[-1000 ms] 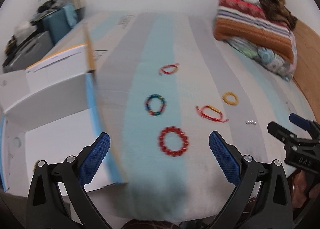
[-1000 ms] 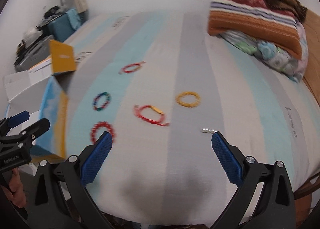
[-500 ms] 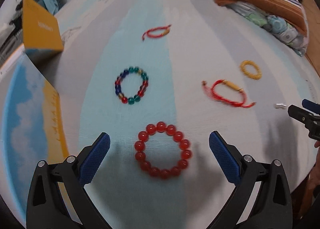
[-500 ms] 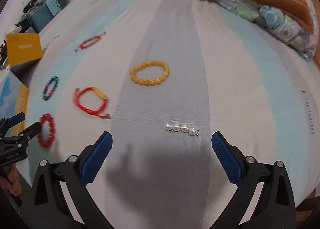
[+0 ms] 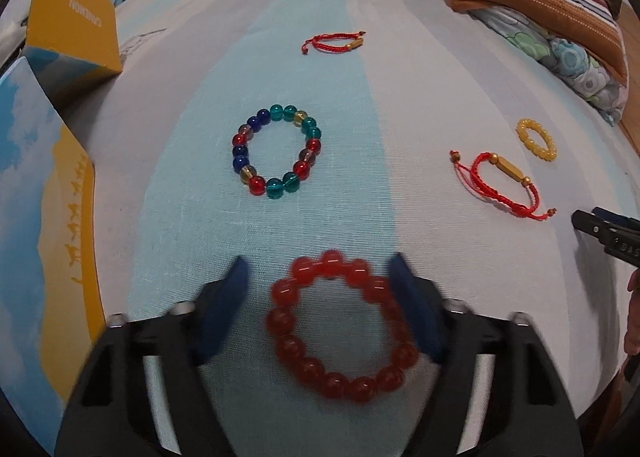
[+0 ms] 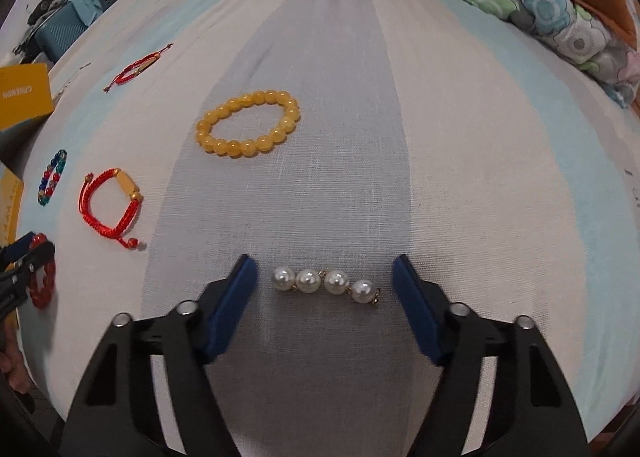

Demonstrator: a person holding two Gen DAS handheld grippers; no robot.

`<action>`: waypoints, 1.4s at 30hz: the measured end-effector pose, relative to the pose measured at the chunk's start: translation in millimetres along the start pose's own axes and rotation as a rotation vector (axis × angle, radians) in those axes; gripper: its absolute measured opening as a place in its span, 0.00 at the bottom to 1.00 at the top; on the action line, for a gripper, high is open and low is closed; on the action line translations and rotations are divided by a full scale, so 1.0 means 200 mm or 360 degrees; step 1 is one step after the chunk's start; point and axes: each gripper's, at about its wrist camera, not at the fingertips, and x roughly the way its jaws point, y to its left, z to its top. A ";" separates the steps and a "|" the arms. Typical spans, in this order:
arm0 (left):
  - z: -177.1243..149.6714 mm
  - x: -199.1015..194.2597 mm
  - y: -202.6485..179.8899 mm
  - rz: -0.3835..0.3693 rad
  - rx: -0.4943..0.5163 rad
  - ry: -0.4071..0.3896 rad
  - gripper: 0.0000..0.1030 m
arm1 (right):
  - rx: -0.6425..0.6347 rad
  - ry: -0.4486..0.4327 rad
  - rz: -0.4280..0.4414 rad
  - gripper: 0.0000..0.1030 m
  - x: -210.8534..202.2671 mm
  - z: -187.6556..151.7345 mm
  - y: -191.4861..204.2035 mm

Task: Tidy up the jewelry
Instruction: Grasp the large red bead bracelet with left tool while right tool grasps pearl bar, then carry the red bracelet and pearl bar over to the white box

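Closing, unclamped — left gripper (image 5: 320, 297) round one red bracelet (image 5: 340, 331), right gripper (image 6: 325, 289) round four pearls (image 6: 325, 282) (linked).

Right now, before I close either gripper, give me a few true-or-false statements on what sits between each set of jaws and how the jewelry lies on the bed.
1. The red bead bracelet lies between the left gripper jaws. True.
2. The right gripper is clamped on the yellow bead bracelet. False: that bracelet lies further off; the pearl strand lies between its jaws, untouched.
3. The pearl strand shows four pearls. True.
4. The multicolored bead bracelet is inside the yellow box. False: it lies on the bedsheet.
5. Two red cord bracelets are out. True: one near, one far.
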 end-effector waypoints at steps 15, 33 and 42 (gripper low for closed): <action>0.00 -0.06 0.01 -0.0063 -0.0038 0.0054 0.13 | 0.0043 -0.0029 0.0097 0.10 -0.04 -0.02 -0.02; 0.01 -0.26 0.00 -0.0101 -0.0049 0.0010 0.13 | 0.0049 -0.0132 0.0140 0.10 -0.28 -0.02 0.01; 0.01 -0.42 -0.04 -0.0102 -0.0017 -0.0043 0.13 | 0.0088 -0.0199 0.0146 0.10 -0.47 -0.04 0.01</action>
